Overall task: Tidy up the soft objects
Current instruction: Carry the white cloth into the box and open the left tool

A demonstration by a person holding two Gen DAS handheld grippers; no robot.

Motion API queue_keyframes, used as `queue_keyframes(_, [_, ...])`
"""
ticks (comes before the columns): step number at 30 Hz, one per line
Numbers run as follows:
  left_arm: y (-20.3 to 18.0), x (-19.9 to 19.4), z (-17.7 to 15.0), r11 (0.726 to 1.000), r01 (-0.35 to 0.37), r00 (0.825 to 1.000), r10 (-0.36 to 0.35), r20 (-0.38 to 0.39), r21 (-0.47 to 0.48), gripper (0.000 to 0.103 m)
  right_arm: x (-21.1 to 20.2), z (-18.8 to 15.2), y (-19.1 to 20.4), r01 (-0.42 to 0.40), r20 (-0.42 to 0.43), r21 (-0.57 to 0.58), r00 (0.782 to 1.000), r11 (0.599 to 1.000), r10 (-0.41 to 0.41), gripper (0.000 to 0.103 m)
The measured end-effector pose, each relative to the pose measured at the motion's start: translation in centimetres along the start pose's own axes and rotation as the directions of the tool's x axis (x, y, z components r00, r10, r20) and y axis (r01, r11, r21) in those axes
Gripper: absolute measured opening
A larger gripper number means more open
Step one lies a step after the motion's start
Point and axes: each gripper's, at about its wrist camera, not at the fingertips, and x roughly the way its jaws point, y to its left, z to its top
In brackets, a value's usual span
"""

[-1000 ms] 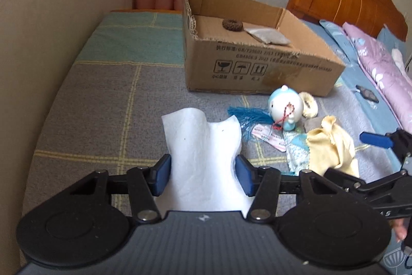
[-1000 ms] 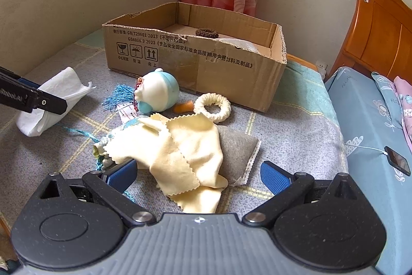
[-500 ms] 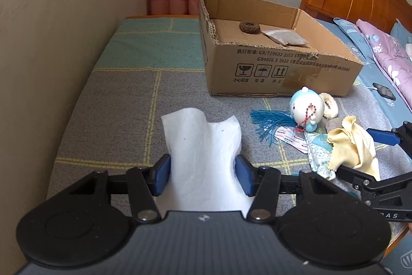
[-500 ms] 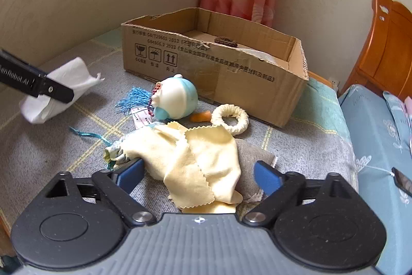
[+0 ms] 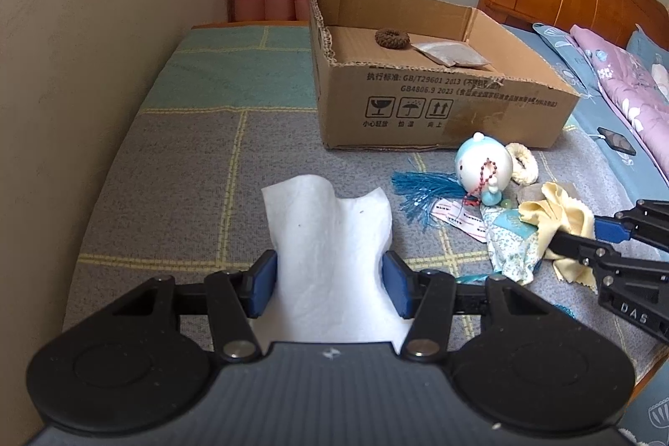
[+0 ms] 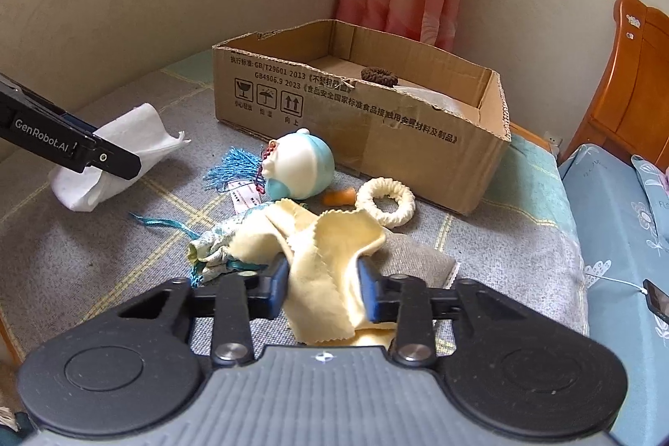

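The right gripper (image 6: 323, 285) has its blue fingers (image 6: 279, 287) clenched on the pale yellow cloth with zigzag edges (image 6: 324, 266), which hangs bunched between them over a grey fabric pouch (image 6: 412, 253) on the bed (image 6: 83, 258). The left gripper (image 5: 330, 285) grasps a white soft paper towel (image 5: 332, 245) between its fingers, the sheet sticking out forward. Farther lie a blue-white round plush toy (image 6: 301, 164), a cream knitted ring (image 6: 386, 201) and an open brown cardboard box (image 6: 376, 128).
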Motion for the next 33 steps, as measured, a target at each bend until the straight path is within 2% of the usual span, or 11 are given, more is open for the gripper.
queue_keyframes(3, [-0.2,-0.1,0.1,1.000,-0.001,1.000,0.001,-0.001,0.012,0.054,-0.3,0.1,-0.3,0.000,0.009,0.010,1.000,1.000,0.000,0.024])
queue_keyframes(12, [-1.2,-1.2,0.5,0.997,0.012,1.000,-0.013,0.022,0.076,0.054,-1.7,0.8,-1.8,0.000,0.023,0.020,1.000,1.000,0.000,0.024])
queue_keyframes(21, [-2.5,-2.9,1.9,0.988,0.062,0.996,-0.070,0.054,0.140,0.054,-2.9,2.2,-2.5,0.013,0.045,-0.014,0.999,1.000,-0.012,0.024])
queue_keyframes(27, [-3.7,-3.8,4.4,0.978,0.085,0.987,-0.108,0.116,0.193,0.054,-3.2,3.6,-2.9,0.003,0.084,-0.034,0.996,0.999,0.000,0.024])
queue_keyframes(33, [-4.7,-3.2,8.7,0.970,0.075,0.975,-0.120,0.185,0.233,0.053,-3.2,4.9,-3.6,0.013,0.121,-0.040,0.993,0.999,-0.008,0.024])
